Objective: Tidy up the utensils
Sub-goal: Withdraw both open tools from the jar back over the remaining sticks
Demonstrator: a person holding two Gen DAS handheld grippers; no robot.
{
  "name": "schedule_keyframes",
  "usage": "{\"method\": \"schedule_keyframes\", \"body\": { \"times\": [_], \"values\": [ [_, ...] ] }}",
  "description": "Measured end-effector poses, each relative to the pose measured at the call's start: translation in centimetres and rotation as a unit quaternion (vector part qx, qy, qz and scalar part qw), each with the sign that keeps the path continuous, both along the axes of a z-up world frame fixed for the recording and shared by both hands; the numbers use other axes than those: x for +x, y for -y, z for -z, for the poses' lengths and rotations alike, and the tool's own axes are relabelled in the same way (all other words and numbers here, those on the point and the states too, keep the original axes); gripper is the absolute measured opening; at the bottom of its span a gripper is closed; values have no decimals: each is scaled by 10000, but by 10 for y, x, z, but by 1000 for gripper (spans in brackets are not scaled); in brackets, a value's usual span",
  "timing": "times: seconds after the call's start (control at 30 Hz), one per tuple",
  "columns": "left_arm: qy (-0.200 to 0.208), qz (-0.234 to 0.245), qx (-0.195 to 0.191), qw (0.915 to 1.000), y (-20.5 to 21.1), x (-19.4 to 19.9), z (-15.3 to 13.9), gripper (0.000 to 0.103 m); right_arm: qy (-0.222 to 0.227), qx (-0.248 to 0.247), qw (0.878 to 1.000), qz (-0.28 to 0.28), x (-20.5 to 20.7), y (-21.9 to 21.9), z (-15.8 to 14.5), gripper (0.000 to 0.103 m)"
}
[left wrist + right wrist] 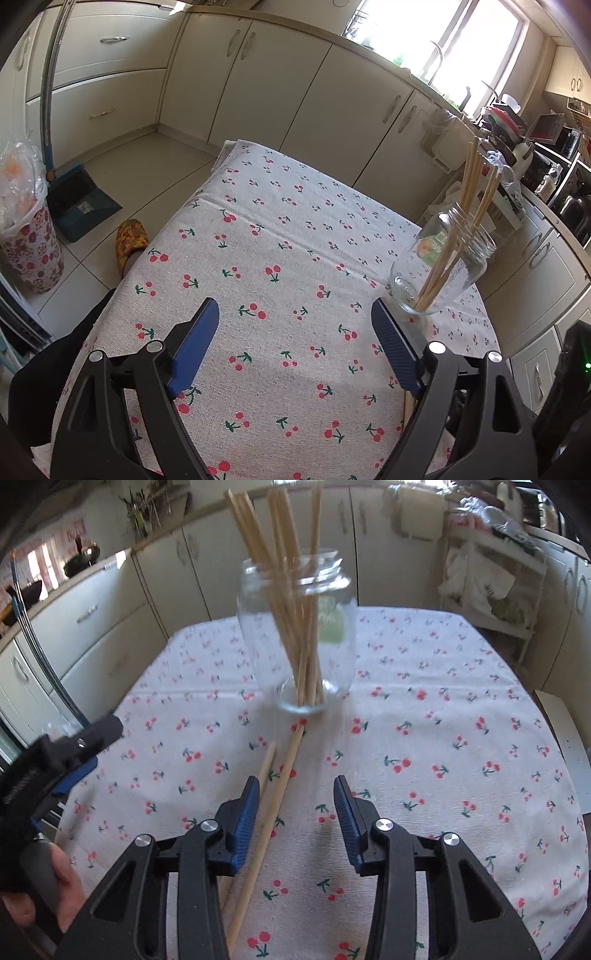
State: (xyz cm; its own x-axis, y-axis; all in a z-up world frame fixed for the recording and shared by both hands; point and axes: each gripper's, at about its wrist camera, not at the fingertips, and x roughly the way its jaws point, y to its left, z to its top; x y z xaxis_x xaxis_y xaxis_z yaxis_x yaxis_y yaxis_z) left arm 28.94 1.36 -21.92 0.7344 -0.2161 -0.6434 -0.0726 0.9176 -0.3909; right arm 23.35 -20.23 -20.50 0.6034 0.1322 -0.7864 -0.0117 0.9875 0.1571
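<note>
A clear glass jar (299,635) stands upright on the cherry-print tablecloth (443,738) and holds several wooden chopsticks (288,572). Two loose chopsticks (273,805) lie on the cloth just in front of the jar, running under my right gripper's left finger. My right gripper (293,808) is open and empty above them. My left gripper (295,332) is open and empty over bare cloth, with the jar (443,266) just beyond its right finger. The left gripper also shows at the left edge of the right wrist view (66,753).
Cream kitchen cabinets (295,92) surround the table. A flowered bin (29,243), a blue dustpan (77,199) and a slippered foot (131,240) are on the floor to the left. A shelf with bags (487,587) stands behind the table on the right.
</note>
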Motion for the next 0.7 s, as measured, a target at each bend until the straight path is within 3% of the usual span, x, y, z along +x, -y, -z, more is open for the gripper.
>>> {"method": "schedule_keyframes", "body": {
  "times": [0.1, 0.2, 0.3, 0.5, 0.7],
  "values": [
    [-11, -2, 14, 10000, 0, 0, 0, 81, -205, -179, 9995, -149, 2, -5, 6, 34],
    [-21, -2, 26, 10000, 1, -1, 0, 81, -219, -387, 9986, -285, -4, -7, 5, 19],
    [-31, 5, 42, 10000, 1, 0, 0, 81, -272, -454, 9977, -425, -16, -1, 3, 11],
    [-68, 79, 162, 9998, 5, 1, -1, 81, -392, -494, 9967, -504, -54, 30, -3, 10],
    [-183, 600, 670, 9958, 36, -8, -8, 82, -488, 34, 9979, -414, -72, 66, -7, 11]
  ]
}}
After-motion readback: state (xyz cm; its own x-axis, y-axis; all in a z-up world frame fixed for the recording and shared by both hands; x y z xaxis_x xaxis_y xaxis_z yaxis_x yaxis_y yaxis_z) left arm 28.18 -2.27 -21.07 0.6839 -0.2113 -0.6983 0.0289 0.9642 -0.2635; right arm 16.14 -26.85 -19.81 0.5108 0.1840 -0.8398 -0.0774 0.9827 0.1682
